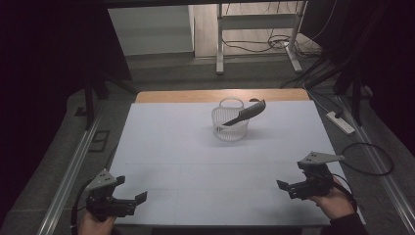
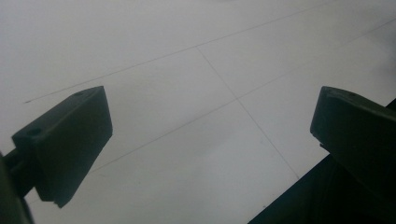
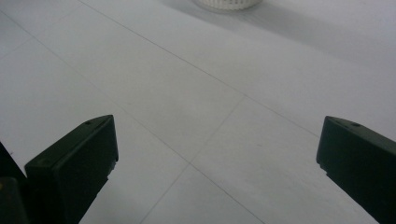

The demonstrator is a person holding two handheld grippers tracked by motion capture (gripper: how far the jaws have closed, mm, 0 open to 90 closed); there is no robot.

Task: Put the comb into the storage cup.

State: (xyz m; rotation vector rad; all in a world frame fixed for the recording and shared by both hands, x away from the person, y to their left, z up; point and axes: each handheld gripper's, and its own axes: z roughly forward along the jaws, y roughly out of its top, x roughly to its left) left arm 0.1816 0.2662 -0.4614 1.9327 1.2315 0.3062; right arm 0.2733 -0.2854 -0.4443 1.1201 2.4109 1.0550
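Observation:
A white slotted basket [image 1: 229,125] with a loop handle stands on the white table [image 1: 186,152], right of centre toward the far edge. A black comb [image 1: 246,114] lies slanted in it, its toothed end sticking out over the right rim. My left gripper [image 1: 139,198] rests at the near left corner, open and empty; its own view has the jaws [image 2: 210,112] wide apart over bare table. My right gripper [image 1: 285,188] sits at the near right, held by a hand, open and empty [image 3: 217,135]. The basket's base [image 3: 229,3] shows far ahead of it.
A wooden strip [image 1: 220,95] edges the table's far side. Metal rails [image 1: 73,166] run along both sides. A white power strip [image 1: 341,122] and a looped cable [image 1: 367,159] lie on the floor at right. A frame's legs [image 1: 220,44] stand beyond.

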